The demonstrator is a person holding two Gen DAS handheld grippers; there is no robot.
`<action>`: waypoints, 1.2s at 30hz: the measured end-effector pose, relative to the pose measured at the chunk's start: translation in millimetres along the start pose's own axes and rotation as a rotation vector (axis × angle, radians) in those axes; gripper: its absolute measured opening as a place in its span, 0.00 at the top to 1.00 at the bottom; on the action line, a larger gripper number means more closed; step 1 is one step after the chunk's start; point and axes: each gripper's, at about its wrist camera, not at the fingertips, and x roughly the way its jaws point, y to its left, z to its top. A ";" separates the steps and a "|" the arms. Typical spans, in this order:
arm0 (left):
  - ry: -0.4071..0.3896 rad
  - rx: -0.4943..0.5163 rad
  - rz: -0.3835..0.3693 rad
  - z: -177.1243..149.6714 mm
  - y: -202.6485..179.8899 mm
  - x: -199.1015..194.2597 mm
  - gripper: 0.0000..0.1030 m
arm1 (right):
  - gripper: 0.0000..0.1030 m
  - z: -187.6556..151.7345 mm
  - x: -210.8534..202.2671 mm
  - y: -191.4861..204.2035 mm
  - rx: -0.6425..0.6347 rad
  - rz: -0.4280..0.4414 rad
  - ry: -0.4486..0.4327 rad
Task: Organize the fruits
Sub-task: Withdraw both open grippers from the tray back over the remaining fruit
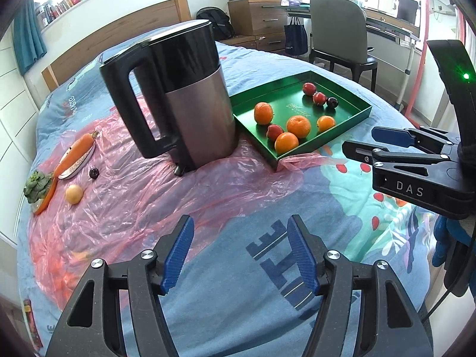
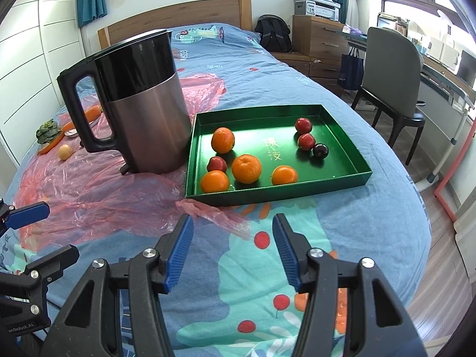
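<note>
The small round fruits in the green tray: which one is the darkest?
The dark purple one by the tray's right side, touching the lower of two red fruits. The others are bright red or orange.

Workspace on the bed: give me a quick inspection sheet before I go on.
Surface: bed cover, partly under pink plastic sheet.
Job's things: green tray holds four oranges and four small red or dark fruits; yellow fruit and dark fruit lie outside on the sheet.
Clutter: kettle left of the tray; carrot on a plate; leafy vegetable.
Grippers: left claw and right claw both open, empty.
Cables: one dark cable below the right claw.
Surroundings: chair, desk, drawers, printer.
</note>
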 end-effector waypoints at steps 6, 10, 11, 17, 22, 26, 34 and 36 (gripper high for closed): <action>0.000 -0.043 0.022 -18.1 24.5 -7.0 0.42 | 0.01 -7.9 -4.3 29.6 -0.031 0.022 0.015; 0.000 -0.072 0.034 -29.7 40.4 -10.1 0.42 | 0.00 -12.8 -4.7 49.1 -0.056 0.038 0.030; 0.000 -0.080 0.037 -32.4 44.0 -10.6 0.42 | 0.00 -13.8 -4.9 54.7 -0.064 0.042 0.033; 0.004 -0.132 0.060 -51.4 70.1 -11.2 0.41 | 0.00 -19.9 -5.2 87.3 -0.106 0.072 0.053; 0.012 -0.197 0.083 -67.0 96.1 -9.6 0.41 | 0.00 -22.8 -1.7 115.2 -0.154 0.095 0.074; 0.016 -0.236 0.111 -78.4 114.3 -7.6 0.41 | 0.00 -26.3 4.7 138.9 -0.197 0.111 0.096; 0.025 -0.305 0.162 -101.0 151.1 -2.3 0.41 | 0.00 -35.1 21.1 185.9 -0.286 0.143 0.149; 0.026 -0.324 0.174 -106.0 160.4 -1.0 0.41 | 0.00 -35.9 25.3 196.7 -0.307 0.150 0.160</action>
